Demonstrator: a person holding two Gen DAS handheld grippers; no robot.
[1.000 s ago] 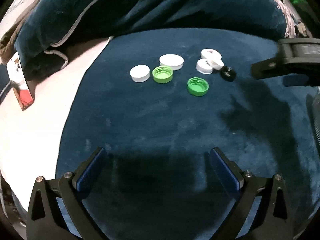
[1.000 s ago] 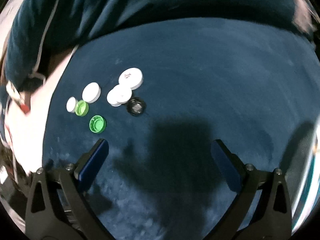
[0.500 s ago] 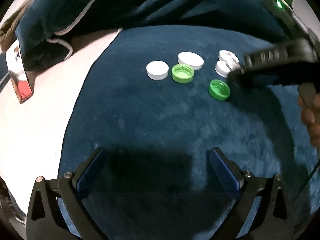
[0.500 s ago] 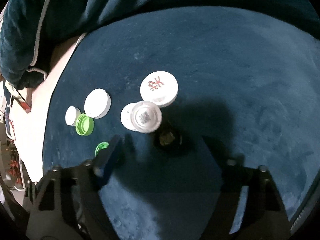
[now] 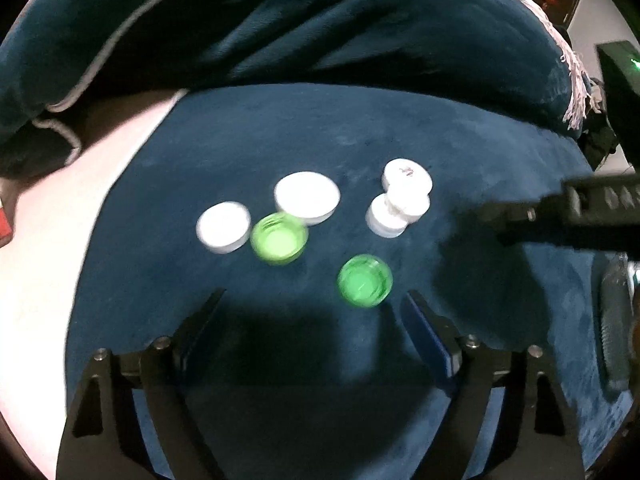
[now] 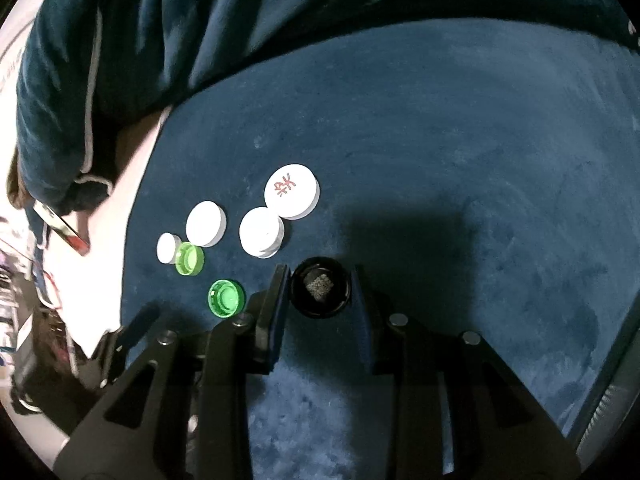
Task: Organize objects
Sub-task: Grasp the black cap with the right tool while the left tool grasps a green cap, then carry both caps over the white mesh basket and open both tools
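Observation:
Several bottle caps lie on a dark blue velvet cloth [image 5: 280,140]. My right gripper [image 6: 318,276] is shut on a black cap [image 6: 320,287], its fingers pressed on both sides. Beside it lie a white cap with a red mark [image 6: 292,191], a plain white cap [image 6: 262,232], two more white caps [image 6: 206,224] and two green caps [image 6: 226,298]. My left gripper [image 5: 314,300] is open and empty, just short of a green cap [image 5: 365,280]. Another green cap [image 5: 279,238] and white caps [image 5: 307,198] lie beyond. The right gripper's body [image 5: 560,216] shows at the right.
A folded dark blue blanket [image 5: 320,28] with grey piping rises behind the caps. A pale pink surface [image 5: 60,240] borders the cloth on the left. A small red and white card [image 6: 60,226] lies at the far left.
My right gripper has come down over the black cap and shut on it. My left gripper has moved forward toward the green caps and stays open.

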